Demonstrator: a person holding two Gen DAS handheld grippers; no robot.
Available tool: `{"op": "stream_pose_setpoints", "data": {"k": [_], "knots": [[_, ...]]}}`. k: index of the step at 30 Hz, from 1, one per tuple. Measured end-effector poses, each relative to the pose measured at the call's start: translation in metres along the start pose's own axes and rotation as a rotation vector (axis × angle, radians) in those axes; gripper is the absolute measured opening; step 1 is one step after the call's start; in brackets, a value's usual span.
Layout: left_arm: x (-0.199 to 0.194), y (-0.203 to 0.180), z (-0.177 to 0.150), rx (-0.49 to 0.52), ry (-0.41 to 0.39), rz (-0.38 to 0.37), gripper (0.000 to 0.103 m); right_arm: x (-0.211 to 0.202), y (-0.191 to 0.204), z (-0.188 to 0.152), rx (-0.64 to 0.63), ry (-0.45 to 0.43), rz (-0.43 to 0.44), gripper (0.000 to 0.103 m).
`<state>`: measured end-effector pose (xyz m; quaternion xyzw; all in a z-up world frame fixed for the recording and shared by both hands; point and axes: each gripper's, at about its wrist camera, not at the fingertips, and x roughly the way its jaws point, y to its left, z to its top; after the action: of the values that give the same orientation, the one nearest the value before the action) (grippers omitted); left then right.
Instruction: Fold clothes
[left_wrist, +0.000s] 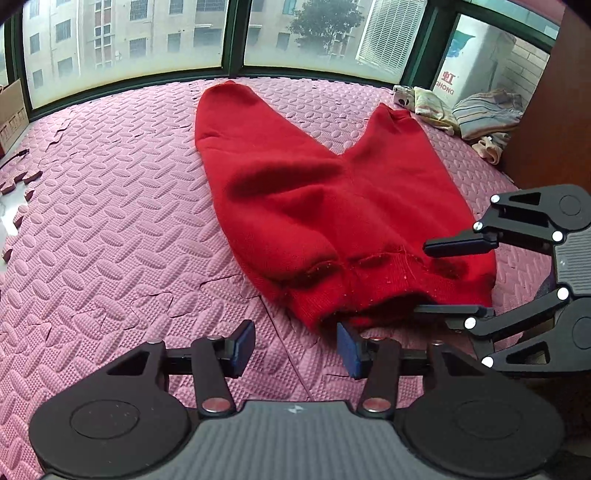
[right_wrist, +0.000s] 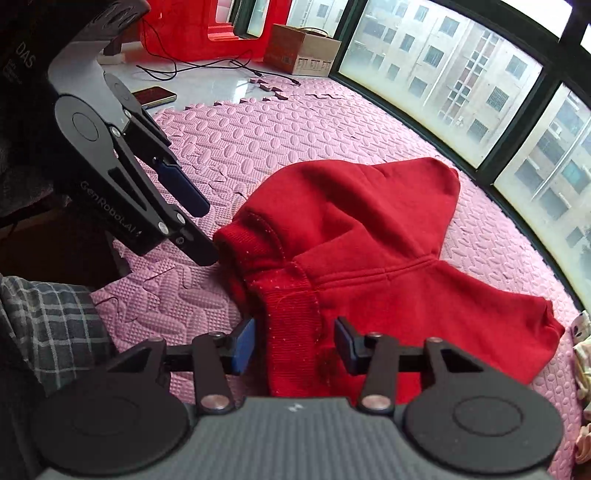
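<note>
A pair of red knit trousers (left_wrist: 332, 206) lies spread on the pink foam mat (left_wrist: 110, 206), waistband toward the near edge of the mat and the two legs splaying away in a V toward the window (left_wrist: 147, 37) side, the cuffs well apart. The fabric looks thick, fleecy and limp: it sags into soft ridges, so it should be light enough for one pinch to lift but will drape and drag unless held at two points. The ribbed waistband (right_wrist: 291, 325) is the firmest, thickest part and looks like the best place to take hold; the textured mat will likely grip the fleece instead of letting it slide. The left gripper (left_wrist: 295, 343) stands open just off the near left corner of the waistband, its blue pads (left_wrist: 347, 349) apart with only mat between them; in the right wrist view one of its fingers touches or nearly touches the waistband's end. The right gripper (right_wrist: 293, 345) is also open, and it straddles the waistband near the other end, pads on either side of the ribbing without pinching it. The trousers lie unfolded, legs apart. A pile of other clothes (left_wrist: 476, 114) sits at the far right corner of the mat. A fair judgement is that a hold at both waistband ends would let the garment be carried without bunching.
</note>
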<state>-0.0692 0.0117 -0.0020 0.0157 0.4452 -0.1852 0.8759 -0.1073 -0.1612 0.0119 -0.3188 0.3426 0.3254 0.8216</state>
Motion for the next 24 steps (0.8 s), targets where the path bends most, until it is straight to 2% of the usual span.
{"op": "stream_pose_setpoints", "data": {"k": [2, 4, 7, 10, 11, 12, 13, 17, 24], "knots": [[0.002, -0.001, -0.001, 0.001, -0.005, 0.017, 0.047, -0.001, 0.006, -0.001, -0.025, -0.011, -0.038, 0.045], [0.003, -0.002, -0.002, -0.001, -0.009, 0.019, 0.040, -0.006, 0.013, -0.005, -0.050, -0.026, -0.072, 0.040], [0.000, -0.005, -0.002, 0.009, -0.026, 0.029, 0.031, -0.010, 0.017, -0.011, -0.057, -0.032, -0.107, 0.040], [-0.003, -0.009, -0.002, 0.019, -0.042, 0.040, 0.030, -0.011, 0.018, -0.016, -0.036, -0.028, -0.119, 0.036], [-0.004, -0.010, -0.002, 0.023, -0.048, 0.043, 0.030, -0.011, 0.017, -0.016, -0.029, -0.029, -0.120, 0.033], [-0.005, -0.011, -0.002, 0.026, -0.053, 0.046, 0.030, -0.013, 0.017, -0.017, -0.022, -0.032, -0.123, 0.026], [-0.006, -0.012, -0.002, 0.029, -0.059, 0.050, 0.030, -0.017, 0.017, -0.017, -0.012, -0.046, -0.135, 0.024], [-0.010, -0.012, 0.000, 0.021, -0.079, 0.063, 0.030, -0.028, 0.013, -0.017, 0.021, -0.081, -0.188, 0.024], [-0.006, -0.026, -0.001, 0.055, -0.077, 0.059, 0.030, -0.020, 0.014, -0.025, 0.029, -0.039, -0.201, 0.024]]}}
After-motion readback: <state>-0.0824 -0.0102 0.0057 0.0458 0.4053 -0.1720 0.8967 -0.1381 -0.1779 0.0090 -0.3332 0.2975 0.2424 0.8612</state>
